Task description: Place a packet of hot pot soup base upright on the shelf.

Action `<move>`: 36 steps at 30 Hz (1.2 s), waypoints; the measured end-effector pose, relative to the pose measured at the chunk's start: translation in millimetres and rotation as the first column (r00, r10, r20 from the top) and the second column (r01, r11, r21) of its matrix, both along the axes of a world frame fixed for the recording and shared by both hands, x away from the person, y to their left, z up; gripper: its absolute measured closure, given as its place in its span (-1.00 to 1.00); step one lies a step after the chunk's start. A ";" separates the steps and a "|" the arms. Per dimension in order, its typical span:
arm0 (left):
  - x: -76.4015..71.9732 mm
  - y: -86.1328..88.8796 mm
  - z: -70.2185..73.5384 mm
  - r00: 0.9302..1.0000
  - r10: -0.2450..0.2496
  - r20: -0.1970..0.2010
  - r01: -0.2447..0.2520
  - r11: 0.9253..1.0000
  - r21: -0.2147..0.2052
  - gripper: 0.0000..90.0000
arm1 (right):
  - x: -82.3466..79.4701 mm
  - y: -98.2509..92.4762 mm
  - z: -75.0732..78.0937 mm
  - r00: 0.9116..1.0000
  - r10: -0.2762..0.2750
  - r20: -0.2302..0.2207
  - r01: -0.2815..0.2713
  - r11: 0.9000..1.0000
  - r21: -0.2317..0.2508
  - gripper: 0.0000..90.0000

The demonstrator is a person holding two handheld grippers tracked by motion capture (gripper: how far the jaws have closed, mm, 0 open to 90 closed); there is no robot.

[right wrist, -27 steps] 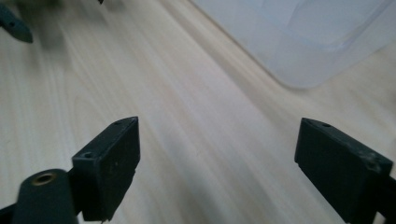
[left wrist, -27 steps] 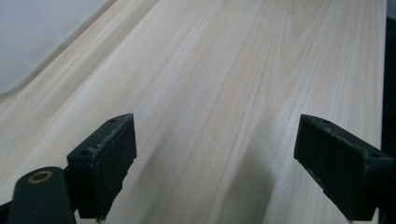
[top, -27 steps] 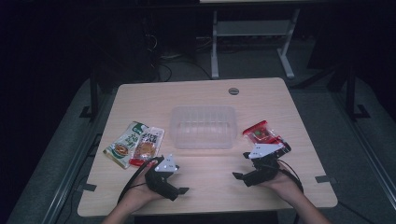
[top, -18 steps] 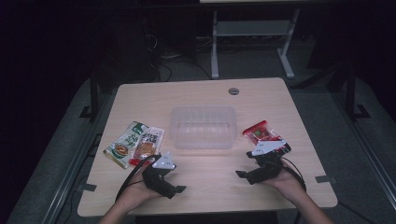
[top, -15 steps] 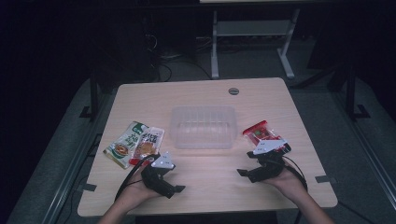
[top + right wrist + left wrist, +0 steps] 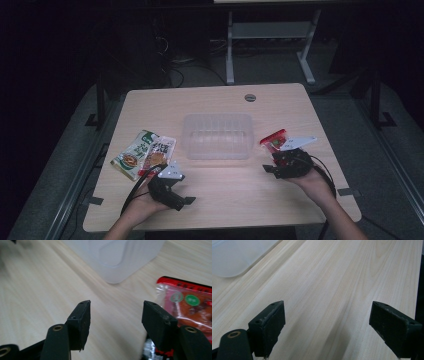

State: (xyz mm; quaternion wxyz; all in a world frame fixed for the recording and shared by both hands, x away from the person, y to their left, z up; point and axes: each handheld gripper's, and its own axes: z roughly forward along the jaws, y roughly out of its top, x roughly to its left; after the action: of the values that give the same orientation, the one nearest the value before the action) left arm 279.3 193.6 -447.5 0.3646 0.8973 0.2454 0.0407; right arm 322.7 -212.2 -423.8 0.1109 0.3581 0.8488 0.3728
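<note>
Right tongs [image 6: 116, 322] spread, red snack packet [image 6: 190, 305] just beside one jaw, not between.

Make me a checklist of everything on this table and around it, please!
Surface: pale wooden table, with a round grey cable port near its far edge.
Job's things: clear plastic rectangular tub in the middle; red snack packet to its right; green snack packet and orange-and-white snack packet side by side to its left.
Clutter: nothing seen.
Grippers: left gripper open over bare wood, holding nothing; right gripper open beside the red packet, nothing between the jaws.
Cables: black cable trails from the left gripper; another from the right.
Surroundings: dark room, grey floor, white metal stand behind.
</note>
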 end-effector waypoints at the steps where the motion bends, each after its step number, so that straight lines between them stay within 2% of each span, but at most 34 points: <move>1: 0.4 0.5 0.3 1.000 -0.003 -0.003 0.003 1.000 0.000 -0.71 | 2.0 -1.0 0.1 1.000 -0.010 0.003 0.010 1.000 0.001 -0.15; 6: 0.3 2.1 2.0 1.000 -0.002 -0.011 0.002 1.000 0.002 -0.71 | 9.8 -5.3 0.5 1.000 -0.030 -0.003 0.030 1.000 0.000 -0.18; 7: 0.0 2.3 2.7 1.000 -0.003 -0.006 0.003 1.000 0.002 -0.71 | 16.1 -6.0 1.1 0.999 -0.047 -0.004 0.047 0.999 0.002 -0.17; 11: 0.2 2.7 3.4 1.000 -0.001 -0.004 0.001 1.000 -0.006 -0.71 | 25.2 -7.7 2.9 0.998 -0.060 0.001 0.060 0.998 -0.004 -0.16; 12: 0.1 2.6 3.7 1.000 -0.005 -0.001 0.005 1.000 -0.006 -0.71 | 31.5 -8.9 4.4 0.998 -0.066 0.008 0.066 0.998 -0.007 -0.11; 15: -0.2 2.2 4.1 1.000 -0.005 -0.001 0.005 1.000 -0.009 -0.71 | 36.1 -10.5 5.4 0.997 -0.075 0.008 0.075 0.997 0.001 -0.03; 23: 0.3 2.3 4.5 1.000 -0.002 0.000 0.002 1.000 -0.010 -0.71 | 57.9 -18.7 12.7 0.988 -0.153 0.031 0.154 0.988 -0.011 0.61; 24: 0.4 2.4 4.6 1.000 -0.001 0.002 0.001 1.000 -0.011 -0.71 | 63.8 -21.4 13.9 0.985 -0.168 0.030 0.168 0.986 -0.007 0.78; 25: 0.4 2.5 4.8 1.000 -0.002 0.002 0.002 1.000 -0.009 -0.71 | 63.8 -21.4 13.9 0.985 -0.168 0.030 0.168 0.986 -0.007 0.78; 26: 0.8 2.8 4.6 1.000 -0.004 0.002 0.004 1.000 -0.009 -0.71 | 69.9 -24.0 13.8 0.984 -0.174 0.034 0.174 0.985 -0.001 0.88; 29: 0.9 3.1 4.2 1.000 -0.009 0.000 0.009 1.000 -0.009 -0.71 | 76.0 -26.9 11.1 0.982 -0.185 0.026 0.185 0.983 -0.001 0.95; 30: 0.8 3.2 4.1 1.000 -0.011 0.000 0.011 1.000 -0.012 -0.71 | 82.5 -29.8 7.1 0.981 -0.191 0.026 0.191 0.981 -0.032 0.99; 31: 0.8 3.2 4.1 1.000 -0.011 0.000 0.011 1.000 -0.012 -0.71 | 82.5 -29.8 7.1 0.981 -0.191 0.026 0.191 0.981 -0.032 0.99; 32: 0.9 3.1 4.1 1.000 -0.011 -0.001 0.011 1.000 -0.012 -0.71 | 88.1 -32.7 4.3 0.977 -0.210 0.028 0.211 0.977 -0.043 0.99; 35: 1.0 3.1 4.2 1.000 -0.013 -0.001 0.013 1.000 -0.012 -0.71 | 93.3 -35.0 1.9 0.975 -0.221 0.027 0.222 0.974 -0.050 1.00; 36: 0.8 3.1 4.2 1.000 -0.014 -0.001 0.014 1.000 -0.013 -0.71 | 99.7 -37.2 -2.5 0.971 -0.236 0.032 0.238 0.970 -0.054 1.00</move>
State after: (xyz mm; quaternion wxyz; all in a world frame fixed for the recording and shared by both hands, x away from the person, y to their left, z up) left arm 280.2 196.7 -443.3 0.3706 0.8967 0.2394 0.0361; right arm 422.3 -249.4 -426.3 0.1758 0.4486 0.8090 0.3368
